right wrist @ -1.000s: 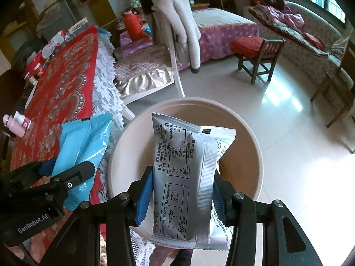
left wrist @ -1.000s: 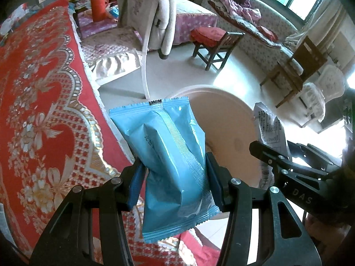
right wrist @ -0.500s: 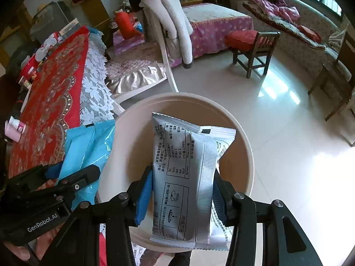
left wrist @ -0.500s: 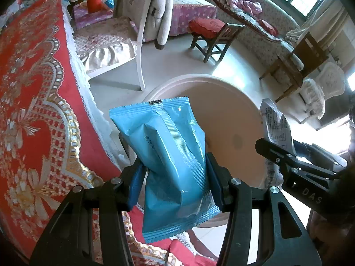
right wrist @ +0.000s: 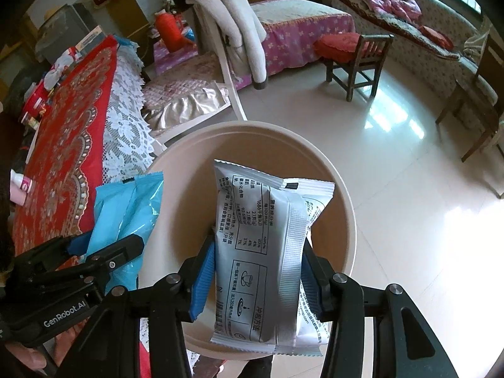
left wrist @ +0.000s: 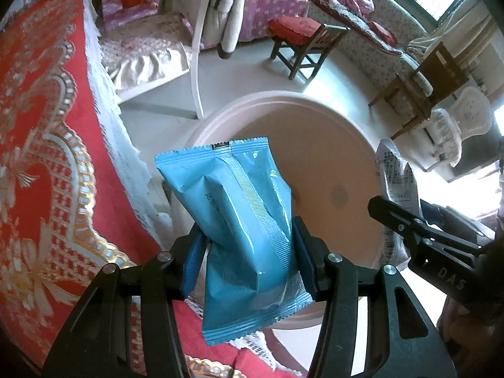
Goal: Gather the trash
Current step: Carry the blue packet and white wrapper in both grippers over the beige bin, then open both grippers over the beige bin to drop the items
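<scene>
My left gripper (left wrist: 247,252) is shut on a blue snack packet (left wrist: 239,220) and holds it upright over the left rim of a round beige bin (left wrist: 340,163). My right gripper (right wrist: 258,267) is shut on a white-and-silver packet (right wrist: 264,252) with black print, held above the open mouth of the same bin (right wrist: 340,195). The blue packet also shows in the right wrist view (right wrist: 126,211), left of the bin. The white packet shows in the left wrist view (left wrist: 397,173), at the bin's right side. The bin's inside looks bare.
A table with a red patterned cloth and white lace edge (left wrist: 41,157) stands just left of the bin. A white chair with a hanging coat (right wrist: 226,22), a small wooden stool with a red cushion (right wrist: 356,53) and a bed stand beyond on the shiny tiled floor.
Both grippers have moved forward and right off the table toward the bin, each still holding its packet. The bin now fills more of both views.
</scene>
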